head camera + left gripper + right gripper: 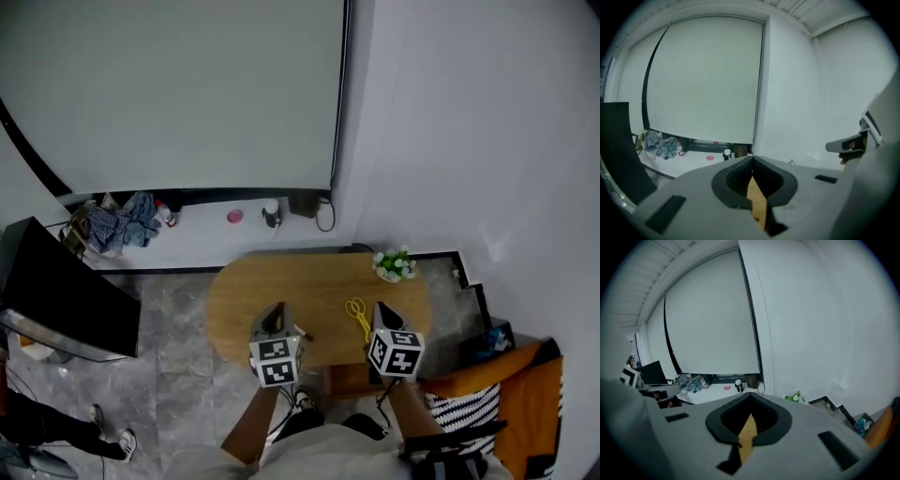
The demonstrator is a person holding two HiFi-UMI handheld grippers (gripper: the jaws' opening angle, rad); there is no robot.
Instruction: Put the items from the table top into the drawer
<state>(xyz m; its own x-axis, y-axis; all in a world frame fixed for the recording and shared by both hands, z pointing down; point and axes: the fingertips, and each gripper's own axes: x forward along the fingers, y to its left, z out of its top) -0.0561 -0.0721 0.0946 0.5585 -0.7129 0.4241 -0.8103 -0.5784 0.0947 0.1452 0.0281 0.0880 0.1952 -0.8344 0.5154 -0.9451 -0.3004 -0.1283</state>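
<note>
Yellow scissors lie at centre right on the desk; they look light, stiff and slippery, best pinched at the handles. Left gripper and right gripper are both clenched, empty

Wooden table with yellow scissors, flower pot

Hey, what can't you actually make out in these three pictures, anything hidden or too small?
The drawer: in no view; in the head view the left gripper, right gripper and the person cover the table front.
The small thing beside the left gripper: head view, too small to name.
Table top in both gripper views: the shut jaws block it; only a wood sliver shows.
</note>
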